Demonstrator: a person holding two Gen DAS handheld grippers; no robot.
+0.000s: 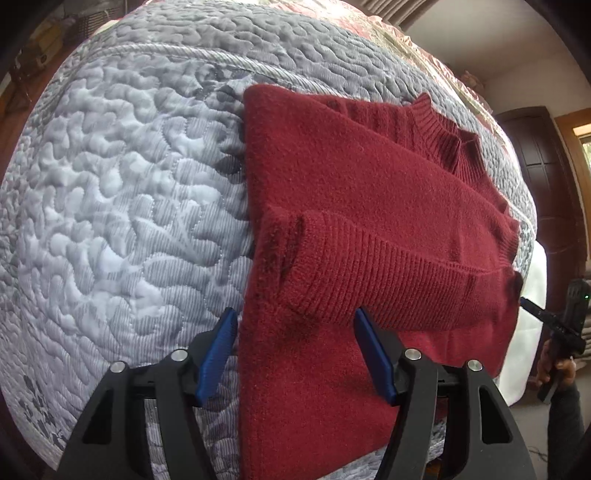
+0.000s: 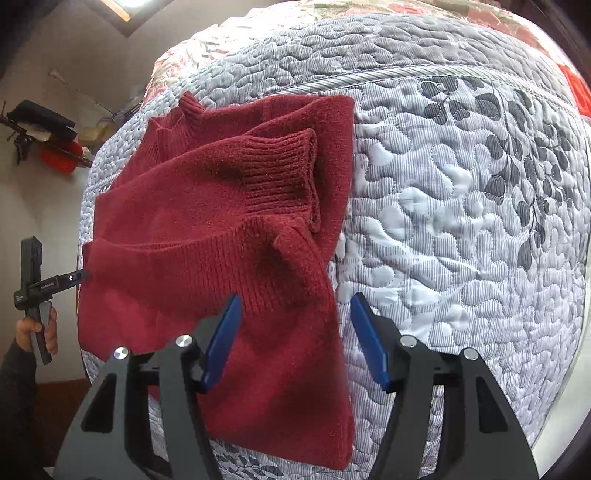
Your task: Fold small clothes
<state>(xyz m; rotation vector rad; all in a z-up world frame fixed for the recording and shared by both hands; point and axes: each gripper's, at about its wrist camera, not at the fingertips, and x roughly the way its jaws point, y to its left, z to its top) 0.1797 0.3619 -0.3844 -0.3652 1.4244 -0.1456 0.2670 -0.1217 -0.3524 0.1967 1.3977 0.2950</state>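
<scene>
A dark red knit sweater lies flat on the grey quilted bed, its sleeves folded across the body and its ribbed collar at the far end. My left gripper hovers open over the sweater's near left edge, with a ribbed sleeve just ahead of its blue pads. In the right wrist view the sweater fills the left half, a ribbed cuff on top. My right gripper is open astride the sweater's right edge. Neither holds cloth.
Each view shows the other gripper at the sweater's far side, held in a hand. A floral red cover lies at the bed's far end. A dark wooden door and shelf clutter stand beyond the bed.
</scene>
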